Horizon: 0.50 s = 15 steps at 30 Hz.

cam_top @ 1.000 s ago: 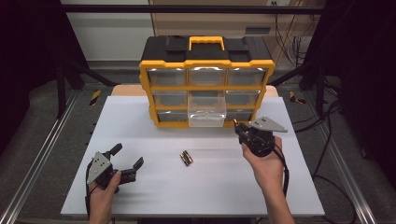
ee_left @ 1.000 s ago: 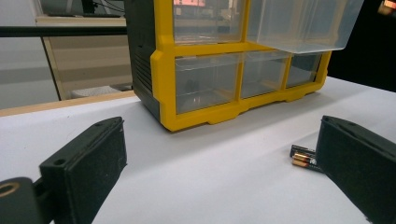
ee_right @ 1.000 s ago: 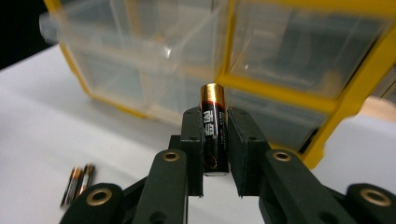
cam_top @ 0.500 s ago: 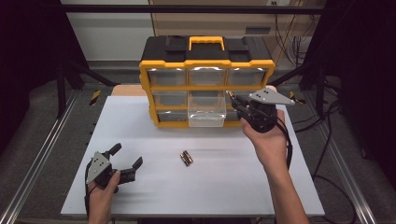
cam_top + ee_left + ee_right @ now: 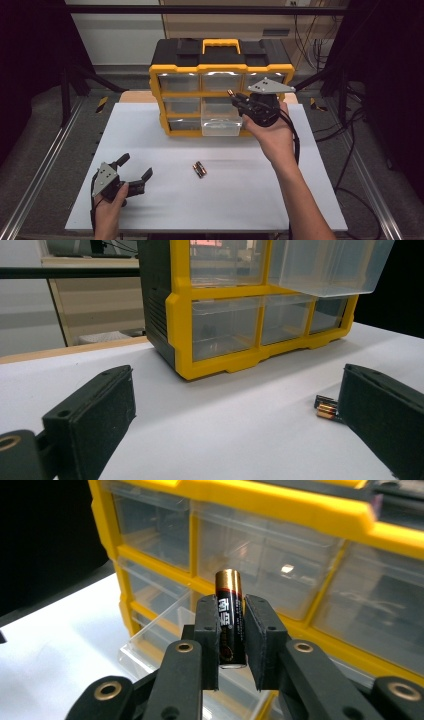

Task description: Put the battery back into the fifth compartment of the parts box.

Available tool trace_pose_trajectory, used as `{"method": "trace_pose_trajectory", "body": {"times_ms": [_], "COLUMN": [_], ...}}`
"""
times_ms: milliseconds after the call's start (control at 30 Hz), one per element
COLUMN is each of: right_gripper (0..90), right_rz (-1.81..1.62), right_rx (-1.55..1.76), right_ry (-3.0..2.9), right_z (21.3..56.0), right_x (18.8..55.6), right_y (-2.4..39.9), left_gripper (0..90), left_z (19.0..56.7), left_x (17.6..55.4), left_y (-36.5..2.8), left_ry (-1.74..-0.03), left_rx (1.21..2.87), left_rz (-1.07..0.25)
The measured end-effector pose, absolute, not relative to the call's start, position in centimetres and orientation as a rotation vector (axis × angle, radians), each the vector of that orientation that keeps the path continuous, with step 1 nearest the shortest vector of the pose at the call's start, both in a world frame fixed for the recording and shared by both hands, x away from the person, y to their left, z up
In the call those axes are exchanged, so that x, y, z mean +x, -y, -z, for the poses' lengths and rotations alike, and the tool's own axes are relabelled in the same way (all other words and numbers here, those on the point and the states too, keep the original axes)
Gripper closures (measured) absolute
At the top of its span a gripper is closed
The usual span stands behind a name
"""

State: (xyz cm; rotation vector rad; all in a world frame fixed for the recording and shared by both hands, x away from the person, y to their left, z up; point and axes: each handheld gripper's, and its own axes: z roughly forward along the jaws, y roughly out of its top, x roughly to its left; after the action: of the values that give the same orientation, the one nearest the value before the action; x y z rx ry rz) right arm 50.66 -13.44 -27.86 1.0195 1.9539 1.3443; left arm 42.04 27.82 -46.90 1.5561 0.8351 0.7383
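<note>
I am gripping a battery (image 5: pixel 230 617) in my right gripper (image 5: pixel 231 630); both jaws are pressing on its sides, and it is standing upright between them with its gold cap poking out above the pads. In the high view the right gripper (image 5: pixel 239 101) is hovering in front of the organizer (image 5: pixel 220 85), level with the middle row of its clear drawers, and just above the open drawer (image 5: pixel 221 127) that is sticking out of the bottom row. From the right gripper view, that drawer (image 5: pixel 165 640) is sitting below and behind the battery, and I am not touching it or the yellow frame.

My left gripper (image 5: pixel 134 173) is resting low on the white table (image 5: pixel 310 200) near the front left corner, well apart from the organizer. Its jaws are standing wide apart with nothing between them. In the left gripper view I am looking along those jaws at the organizer (image 5: pixel 240 320) and at two more batteries (image 5: pixel 326 408), partly hidden by one jaw. In the high view those batteries (image 5: pixel 200 169) are lying side by side, touching, on the table between my two hands, in front of the open drawer.
</note>
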Motion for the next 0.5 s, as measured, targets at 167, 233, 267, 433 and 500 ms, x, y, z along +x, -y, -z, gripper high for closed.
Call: {"method": "trace_pose_trajectory", "body": {"times_ms": [167,233,267,433,500], "right_gripper": [76.7,76.7,76.7,76.5,70.4], "right_rz": [-1.325,-1.318,-1.312,-1.281,-1.274], "right_rx": [1.027,1.029,1.032,1.027,1.020], "right_ry": [-2.000,-2.018,-2.025,-2.070,-2.075], "right_z": [28.5,28.9,29.1,29.8,30.0], "right_x": [51.5,51.9,52.1,52.6,52.8], "right_y": [12.7,12.5,12.4,11.6,11.4], "left_gripper": [2.0,2.0,2.0,2.0,1.9], "left_z": [46.9,47.0,47.0,46.7,46.6], "left_x": [42.1,42.2,42.2,42.2,42.1], "left_y": [-27.8,-27.7,-27.7,-27.7,-27.8], "left_ry": [-0.831,-0.832,-0.832,-0.825,-0.824], "left_rx": [1.556,1.564,1.564,1.566,1.571], "left_rz": [-0.733,-0.734,-0.732,-0.739,-0.746]}}
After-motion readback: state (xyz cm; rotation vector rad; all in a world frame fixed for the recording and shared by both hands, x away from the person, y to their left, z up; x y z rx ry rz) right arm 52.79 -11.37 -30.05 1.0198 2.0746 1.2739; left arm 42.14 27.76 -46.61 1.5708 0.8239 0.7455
